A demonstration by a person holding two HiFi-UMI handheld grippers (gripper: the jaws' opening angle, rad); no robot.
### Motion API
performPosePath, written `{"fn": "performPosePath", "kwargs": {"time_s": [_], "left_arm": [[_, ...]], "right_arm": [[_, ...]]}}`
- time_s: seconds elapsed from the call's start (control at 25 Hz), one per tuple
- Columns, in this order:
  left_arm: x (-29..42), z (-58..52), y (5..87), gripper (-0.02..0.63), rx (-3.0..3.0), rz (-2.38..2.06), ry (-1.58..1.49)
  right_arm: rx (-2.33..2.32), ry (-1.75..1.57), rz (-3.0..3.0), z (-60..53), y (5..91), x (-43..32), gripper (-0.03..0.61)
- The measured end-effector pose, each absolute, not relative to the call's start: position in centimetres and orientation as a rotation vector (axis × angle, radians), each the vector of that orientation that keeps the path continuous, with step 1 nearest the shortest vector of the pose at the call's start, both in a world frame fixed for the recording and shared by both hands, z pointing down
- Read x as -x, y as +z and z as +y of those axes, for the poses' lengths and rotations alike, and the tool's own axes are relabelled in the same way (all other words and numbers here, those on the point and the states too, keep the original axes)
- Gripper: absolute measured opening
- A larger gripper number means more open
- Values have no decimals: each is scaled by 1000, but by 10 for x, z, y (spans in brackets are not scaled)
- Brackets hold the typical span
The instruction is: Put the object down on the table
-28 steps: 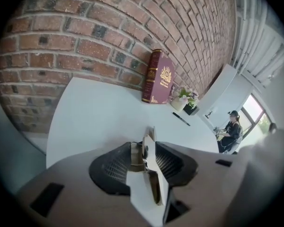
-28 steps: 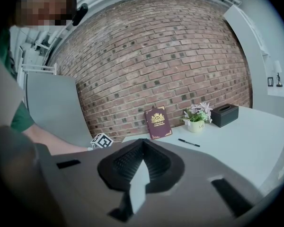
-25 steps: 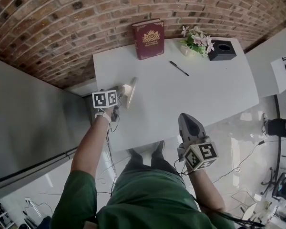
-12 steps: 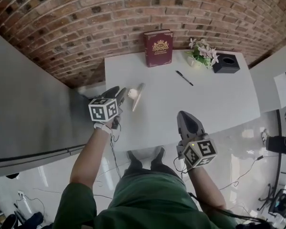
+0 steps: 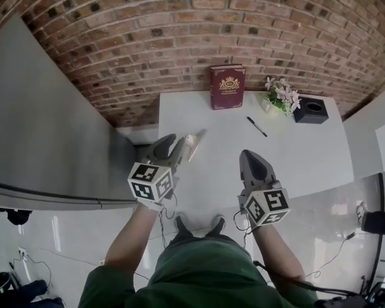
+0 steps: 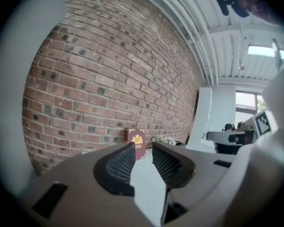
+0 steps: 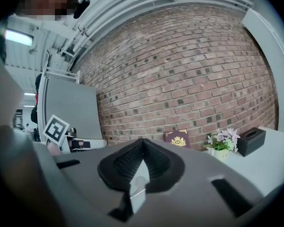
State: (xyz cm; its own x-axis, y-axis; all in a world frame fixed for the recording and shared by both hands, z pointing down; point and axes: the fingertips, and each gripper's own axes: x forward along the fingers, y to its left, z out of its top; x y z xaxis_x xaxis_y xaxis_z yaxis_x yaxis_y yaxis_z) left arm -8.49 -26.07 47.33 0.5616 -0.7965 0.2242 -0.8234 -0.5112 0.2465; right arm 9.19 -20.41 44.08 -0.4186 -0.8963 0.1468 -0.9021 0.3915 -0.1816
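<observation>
A small pale cream object (image 5: 194,144) with a thin flat part rests on the white table (image 5: 301,162) near its left edge. My left gripper (image 5: 175,140) hangs above the table just left of the object, apart from it. Its jaws have just been closing, but a gap still shows and nothing is between them; in the left gripper view the left gripper (image 6: 143,148) frames only bare table and wall. The right gripper (image 5: 247,154) is over the table's front edge. In its own view the right gripper (image 7: 142,142) has its jaws together and holds nothing.
A red book (image 5: 228,87) stands against the brick wall at the back. A flower pot (image 5: 281,96), a black tissue box (image 5: 310,110) and a pen (image 5: 257,126) lie at the back right. A grey panel (image 5: 51,127) stands left of the table.
My left gripper has risen from beside the cream object toward the camera, and the object stays on the table. The right gripper has lifted a little.
</observation>
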Motion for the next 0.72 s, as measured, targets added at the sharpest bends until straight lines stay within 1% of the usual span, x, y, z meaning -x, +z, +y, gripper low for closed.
{"fn": "performPosePath", "kwargs": {"time_s": [0.36, 0.72], "left_arm": [[82, -225, 390, 32, -2614, -1480, -29], [91, -215, 349, 18, -2697, -1545, -74]], "right_arm": [[-1692, 196, -2700, -209, 391, -81, 2], [-1682, 25, -2735, -209, 353, -70, 2]]}}
